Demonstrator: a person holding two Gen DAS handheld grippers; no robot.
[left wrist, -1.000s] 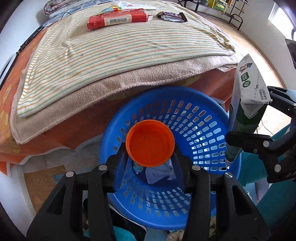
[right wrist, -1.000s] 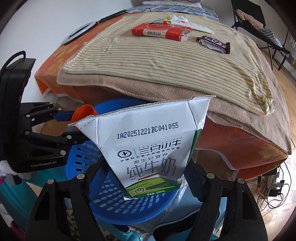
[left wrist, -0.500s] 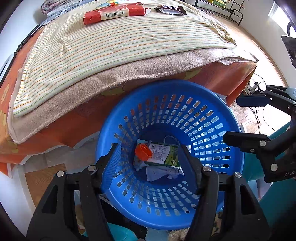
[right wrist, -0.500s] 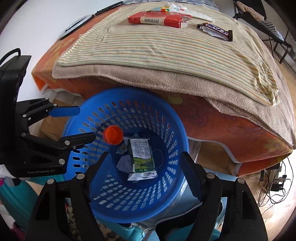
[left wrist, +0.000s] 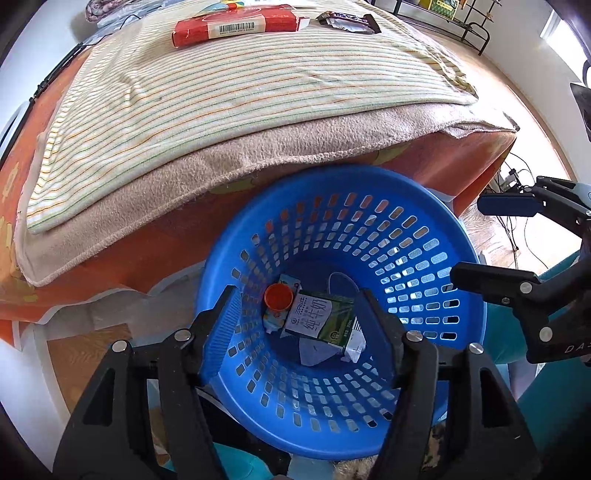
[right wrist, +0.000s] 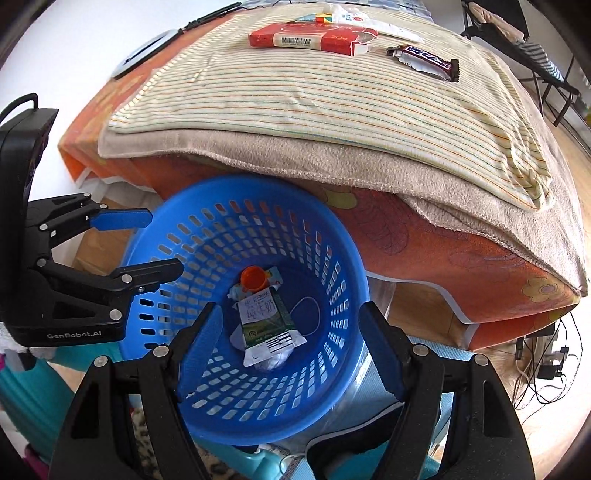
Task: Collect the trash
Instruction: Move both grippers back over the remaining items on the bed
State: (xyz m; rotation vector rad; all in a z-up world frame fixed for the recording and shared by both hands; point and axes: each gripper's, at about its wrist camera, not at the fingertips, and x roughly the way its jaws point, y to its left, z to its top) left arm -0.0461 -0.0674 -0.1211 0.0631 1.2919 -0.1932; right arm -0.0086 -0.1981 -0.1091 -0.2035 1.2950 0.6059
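A blue perforated basket (left wrist: 424, 206) stands on the floor against the bed's edge. Inside it lie an orange cup (left wrist: 277, 297) and a green-and-white milk carton (left wrist: 317, 319) on some crumpled paper. Above the basket my left gripper (left wrist: 297, 299) points down, open and empty. My right gripper (right wrist: 289, 308) hangs beside it over the same basket (right wrist: 184, 206), also open and empty. The right wrist view shows the cup (right wrist: 253, 277) and carton (right wrist: 264, 321) too. On the bed lie a red box (right wrist: 306, 37) and a dark candy wrapper (right wrist: 424, 59).
The bed carries a striped blanket (left wrist: 240, 96) over a beige one and an orange sheet (right wrist: 443, 251). White packaging (right wrist: 343, 16) lies behind the red box. Cables (right wrist: 546, 362) trail on the wooden floor to the right. Teal fabric (left wrist: 554, 387) sits under the basket.
A second ago my left gripper held the orange cup and my right held the milk carton over the basket. Both were let go and now lie in the basket's bottom.
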